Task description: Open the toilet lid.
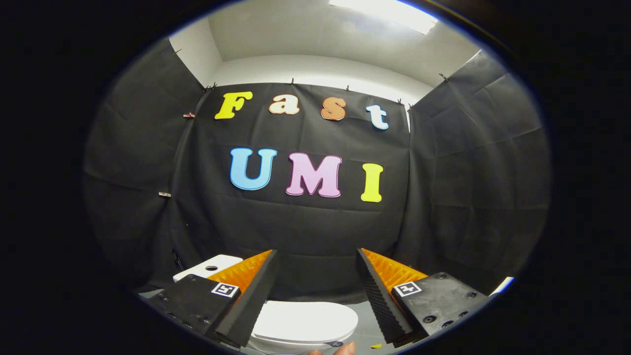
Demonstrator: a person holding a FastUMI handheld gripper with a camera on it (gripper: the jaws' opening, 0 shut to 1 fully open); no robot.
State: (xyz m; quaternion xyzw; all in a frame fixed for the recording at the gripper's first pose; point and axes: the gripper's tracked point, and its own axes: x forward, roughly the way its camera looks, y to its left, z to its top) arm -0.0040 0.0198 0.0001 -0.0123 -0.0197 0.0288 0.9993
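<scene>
Below the spread fingers, near and low: smooth white oval toilet lid (305,321), lying flat and closed on its bowl, seen through the gap. Gripper (315,261) wide open, holding nothing, fingers apart from the lid and raised above it. Far left behind the left finger: white rectangular ceramic tank top (209,266) with a round dark button. Nearest, under the lid's front edge: a person's fingertips (340,350).

Black cloth walls (315,231), white ceiling (315,34), bright ceiling light (389,12).
</scene>
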